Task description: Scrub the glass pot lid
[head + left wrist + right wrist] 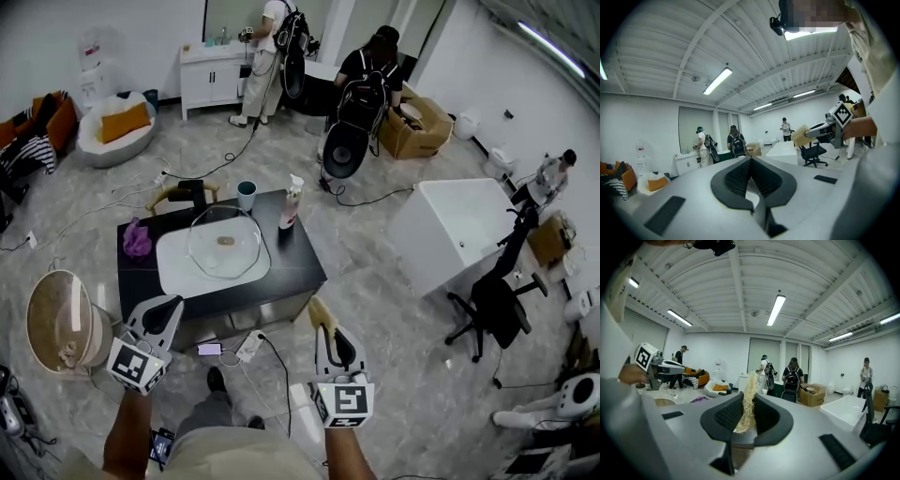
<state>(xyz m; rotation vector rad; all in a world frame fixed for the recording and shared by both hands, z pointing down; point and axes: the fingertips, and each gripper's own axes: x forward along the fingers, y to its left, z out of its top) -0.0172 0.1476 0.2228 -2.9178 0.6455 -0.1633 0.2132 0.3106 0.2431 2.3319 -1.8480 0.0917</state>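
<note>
Nearest you, your left gripper (172, 306) has its jaws brought together with nothing between them; its own view shows the ribbed pads meeting at the tip. Your right gripper (330, 336) is clamped on a pale loofah scrubber (319, 312), whose long axis runs straight out along the jaws, with a fibrous end standing clear beyond them. Both grippers hang short of the near edge of the black table (298, 267), touching nothing on it.

Ahead, the glass pot lid (208, 253) lies flat, knob (226, 241) up, on a white tray (174, 263) in the middle of the table; it is round, so no approach angle is favoured. From the scrubber it sits forward and to your left; from the empty left gripper it sits forward and slightly right. The left looks the nearer of the two, so I judge it suited to steady the rim while the right swings the scrubber inward across the glass.

Beyond the lid, a purple cloth (137, 240) rests at the tray's left; a cup (247, 195) and a spray bottle (292, 202) stand along the far edge, well apart from both grippers.
</note>
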